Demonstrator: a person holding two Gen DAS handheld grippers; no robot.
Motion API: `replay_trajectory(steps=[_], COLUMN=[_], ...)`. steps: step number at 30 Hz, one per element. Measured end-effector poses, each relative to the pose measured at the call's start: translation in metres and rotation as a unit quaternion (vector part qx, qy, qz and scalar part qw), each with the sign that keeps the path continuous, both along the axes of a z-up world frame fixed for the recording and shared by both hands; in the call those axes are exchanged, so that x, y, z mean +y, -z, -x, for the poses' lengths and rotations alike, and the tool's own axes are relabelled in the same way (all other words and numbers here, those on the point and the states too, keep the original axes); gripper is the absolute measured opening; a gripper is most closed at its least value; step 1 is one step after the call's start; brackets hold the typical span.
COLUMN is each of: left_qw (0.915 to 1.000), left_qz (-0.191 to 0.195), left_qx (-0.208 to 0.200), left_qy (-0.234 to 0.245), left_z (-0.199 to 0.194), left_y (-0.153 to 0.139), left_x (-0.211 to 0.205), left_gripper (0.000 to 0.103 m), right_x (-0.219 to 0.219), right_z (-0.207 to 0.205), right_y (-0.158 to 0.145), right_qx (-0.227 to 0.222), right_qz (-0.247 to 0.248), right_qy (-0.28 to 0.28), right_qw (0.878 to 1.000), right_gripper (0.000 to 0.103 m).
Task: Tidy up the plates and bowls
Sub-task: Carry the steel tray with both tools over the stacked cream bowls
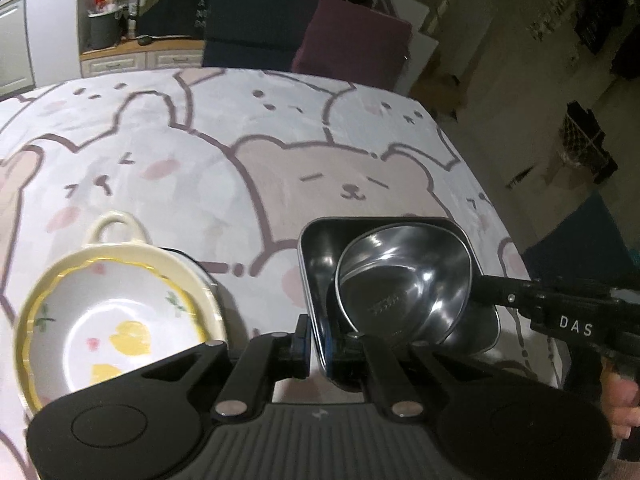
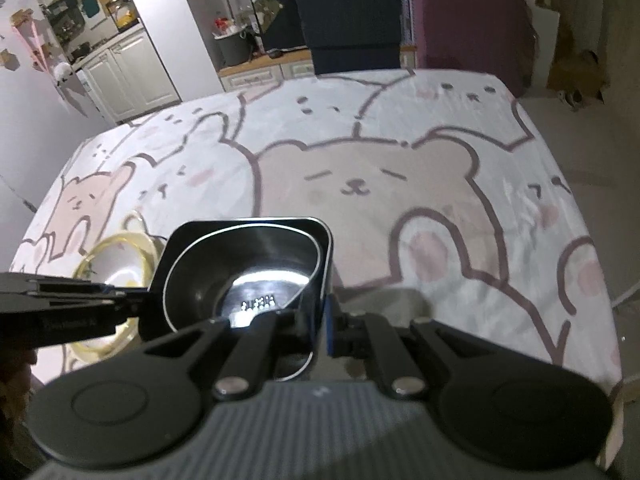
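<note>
Left wrist view shows my left fingers (image 1: 318,340) and right fingers (image 2: 324,332) each clamped on opposite walls of a steel tray (image 1: 316,240) holding a steel bowl (image 1: 400,280), right of the ceramic dishes (image 1: 116,320) on the bench (image 1: 280,152); I should keep both grips level.

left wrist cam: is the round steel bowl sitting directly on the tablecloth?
No. The round steel bowl sits inside the square steel tray, which both claws clamp by opposite walls.
</note>
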State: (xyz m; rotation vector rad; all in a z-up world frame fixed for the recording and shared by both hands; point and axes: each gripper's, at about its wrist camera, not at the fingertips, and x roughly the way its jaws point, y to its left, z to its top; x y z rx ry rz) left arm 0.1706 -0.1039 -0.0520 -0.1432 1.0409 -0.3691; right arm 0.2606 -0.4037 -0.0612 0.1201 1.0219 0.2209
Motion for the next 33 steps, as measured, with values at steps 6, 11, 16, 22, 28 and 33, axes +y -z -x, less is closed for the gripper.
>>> replay_trajectory(steps=[6,11,16,22,28,33], left_qw=[0.9995,0.9983,0.9965,0.9937,0.9917,0.9911], left_qz=[0.000,-0.004,-0.005,-0.006,-0.008,-0.005], left_qx=[-0.015,-0.025,-0.033,-0.037,-0.039,-0.034], left_qy=[-0.029,-0.052,-0.077,-0.105,-0.123,-0.129], left_z=[0.004,0.009,0.013,0.019,0.024,0.027], left_y=[-0.017,-0.029,-0.037,-0.043,-0.044,-0.040], left_x=[0.033,0.061,0.089,0.123,0.153,0.170], left_gripper=[0.006,0.006,0.006,0.006,0.006,0.006], right_x=[0.028,0.056,0.085,0.116,0.151,0.172], right_z=[-0.003,-0.006,-0.011,-0.011,-0.014,-0.020], right_y=[-0.014,-0.024,-0.031,-0.036,-0.035,-0.026], right_qx=[-0.017,-0.028,-0.034,-0.038,-0.033,-0.018], right_qz=[-0.004,-0.011,-0.014,-0.015,-0.016,-0.020], right_qy=[-0.023,-0.043,-0.062,-0.087,-0.109,-0.123], right_qw=[1.000,0.999,0.997,0.995,0.993,0.992], right_gripper=[0.006,0.006,0.006,0.006,0.007,0.007])
